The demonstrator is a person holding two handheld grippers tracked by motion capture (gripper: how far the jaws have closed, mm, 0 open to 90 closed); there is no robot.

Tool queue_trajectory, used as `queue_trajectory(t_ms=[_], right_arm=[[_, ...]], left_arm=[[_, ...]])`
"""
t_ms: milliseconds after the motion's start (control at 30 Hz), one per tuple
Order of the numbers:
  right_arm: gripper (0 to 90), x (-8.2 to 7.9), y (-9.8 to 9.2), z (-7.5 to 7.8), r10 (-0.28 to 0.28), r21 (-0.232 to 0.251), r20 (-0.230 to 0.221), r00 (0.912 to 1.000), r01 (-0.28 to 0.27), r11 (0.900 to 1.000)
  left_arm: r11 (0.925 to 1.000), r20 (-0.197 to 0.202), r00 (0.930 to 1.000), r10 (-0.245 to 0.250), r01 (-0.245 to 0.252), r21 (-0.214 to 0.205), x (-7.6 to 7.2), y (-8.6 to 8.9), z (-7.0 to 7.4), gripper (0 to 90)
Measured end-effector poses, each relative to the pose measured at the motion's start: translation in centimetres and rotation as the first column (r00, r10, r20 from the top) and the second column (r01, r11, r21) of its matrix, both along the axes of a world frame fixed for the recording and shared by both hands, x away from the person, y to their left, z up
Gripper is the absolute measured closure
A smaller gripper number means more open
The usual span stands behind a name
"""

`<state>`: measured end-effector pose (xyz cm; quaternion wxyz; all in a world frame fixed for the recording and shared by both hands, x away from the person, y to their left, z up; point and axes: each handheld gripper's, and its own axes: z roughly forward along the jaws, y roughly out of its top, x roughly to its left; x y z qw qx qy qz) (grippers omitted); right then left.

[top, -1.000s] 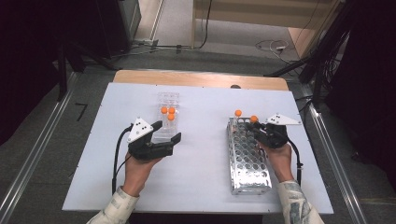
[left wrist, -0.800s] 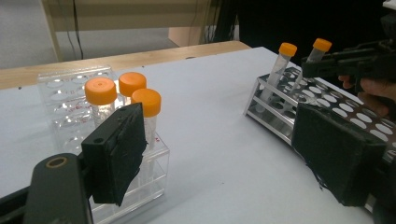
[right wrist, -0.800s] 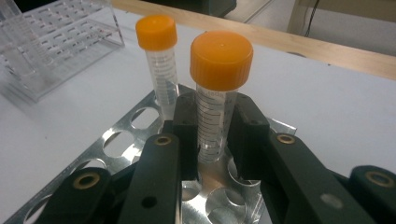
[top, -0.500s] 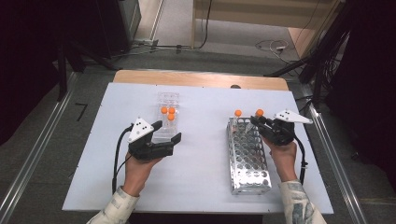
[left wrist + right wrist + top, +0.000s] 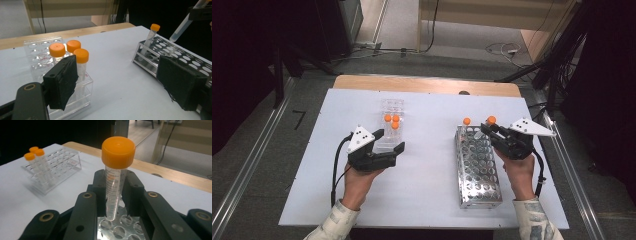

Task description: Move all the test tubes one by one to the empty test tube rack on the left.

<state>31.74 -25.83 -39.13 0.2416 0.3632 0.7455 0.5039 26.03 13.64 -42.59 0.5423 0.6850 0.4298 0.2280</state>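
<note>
A clear plastic rack at mid-left holds three orange-capped tubes. My left gripper stands open just in front of the clear rack, with one pad beside those tubes and nothing between the pads. To the right lies a metal rack with one orange-capped tube standing in its far corner. My right gripper is shut on another orange-capped tube, held tilted with its tip just above the metal rack's far holes. That held tube also appears in the left gripper view.
The white table top spreads between the two racks, with a wooden strip along its far edge. Metal rails run along both sides. Cables lie on the floor beyond.
My right gripper has shifted a little right and away with its tube, whose cap now sits farther from the standing tube. The left gripper has stayed put.
</note>
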Motion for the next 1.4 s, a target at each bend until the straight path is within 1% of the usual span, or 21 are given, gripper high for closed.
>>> queue_trajectory(t_ms=[133,267,300,367,400,500,533,567,633,767,800,867,900,933,1133,1167,1233,1267,1367,1400], right_arm=[[71.9,-0.7,1.1,0.1,0.045,-0.008,-0.008,0.9990,-0.045,0.9990],[71.9,-1.2,2.4,-0.1,0.089,-0.017,-0.022,0.9958,-0.089,0.9959],[71.9,-1.3,2.7,-0.1,0.102,-0.018,-0.026,0.9944,-0.103,0.9946],[71.9,-1.6,3.3,-0.2,0.125,-0.017,-0.030,0.9917,-0.126,0.9919],[72.0,-1.7,3.7,-0.1,0.138,-0.015,-0.033,0.9898,-0.139,0.9902],[71.9,-2.2,4.7,-0.2,0.167,-0.028,-0.035,0.9854,-0.168,0.9854],[71.9,-2.2,4.7,-0.2,0.167,-0.028,-0.035,0.9854,-0.168,0.9854],[71.9,-2.5,5.3,-0.3,0.185,-0.036,-0.037,0.9820,-0.187,0.9818],[71.9,-2.7,5.9,-0.5,0.199,-0.044,-0.043,0.9790,-0.201,0.9786],[71.9,-3.1,6.9,-0.7,0.225,-0.052,-0.052,0.9730,-0.227,0.9724],[71.9,-3.2,7.1,-0.7,0.229,-0.053,-0.055,0.9719,-0.232,0.9713],[71.9,-3.2,7.3,-0.8,0.233,-0.055,-0.058,0.9707,-0.236,0.9701],[71.8,-3.3,7.6,-0.9,0.242,-0.062,-0.064,0.9681,-0.246,0.9673],[71.8,-3.3,7.6,-0.9,0.242,-0.062,-0.064,0.9681,-0.246,0.9673],[71.8,-3.6,8.6,-1.3,0.268,-0.072,-0.083,0.9599,-0.274,0.9591],[71.8,-3.6,8.6,-1.3,0.268,-0.072,-0.083,0.9599,-0.274,0.9591],[71.8,-3.8,9.3,-1.5,0.283,-0.087,-0.090,0.9548,-0.291,0.9528],[71.8,-3.8,9.5,-1.6,0.287,-0.094,-0.097,0.9531,-0.295,0.9508],[71.8,-4.0,10.3,-1.9,0.302,-0.112,-0.110,0.9469,-0.314,0.9428],[71.8,-4.0,10.3,-1.9,0.302,-0.112,-0.110,0.9469,-0.314,0.9428]], left_arm=[[1.0000,-0.002,1.0000,0.003,-0.003,-0.004,0.0,0.1,0.1,16.6],[0.9999,0.006,1.0000,-0.006,0.006,-0.010,-0.1,0.0,0.3,16.6],[0.9996,0.004,0.9999,-0.013,0.013,-0.026,-0.2,0.1,0.4,16.6],[0.9992,0.000,0.9998,-0.020,0.020,-0.034,-0.2,0.2,0.5,16.6],[0.9992,0.000,0.9998,-0.020,0.020,-0.034,-0.2,0.2,0.5,16.6],[0.9992,-0.006,0.9998,-0.020,0.020,-0.035,-0.3,0.0,0.5,16.3],[0.9991,-0.009,0.9996,-0.026,0.026,-0.034,-0.3,0.0,0.5,16.3],[0.9990,-0.013,0.9994,-0.031,0.030,-0.034,-0.3,-0.1,0.5,16.1],[0.9988,-0.020,0.9990,-0.040,0.040,-0.029,-0.3,-0.2,0.5,15.2],[0.9987,0.000,0.9990,-0.045,0.045,-0.025,-0.6,-0.5,0.8,15.1],[0.9984,0.007,0.9988,-0.048,0.048,-0.030,-0.7,-0.6,0.8,15.1],[0.9979,0.014,0.9982,-0.058,0.059,-0.026,-0.9,-0.8,1.0,15.1],[0.9975,0.018,0.9978,-0.064,0.065,-0.030,-1.0,-0.9,1.0,15.0],[0.9972,0.018,0.9974,-0.070,0.071,-0.026,-1.0,-1.0,1.1,15.0],[0.9939,0.020,0.9943,-0.105,0.106,-0.033,-1.2,-1.6,1.3,10.8],[0.9934,0.022,0.9938,-0.109,0.110,-0.033,-1.3,-1.6,1.3,10.8],[0.9923,0.025,0.9927,-0.118,0.119,-0.034,-1.4,-1.8,1.4,10.5],[0.9915,0.034,0.9915,-0.126,0.127,-0.031,-1.5,-2.0,1.4,10.5],[0.9900,0.035,0.9900,-0.137,0.138,-0.029,-1.6,-2.3,1.4,10.5],[0.9889,0.037,0.9888,-0.145,0.146,-0.028,-1.7,-2.4,1.5,10.5]])
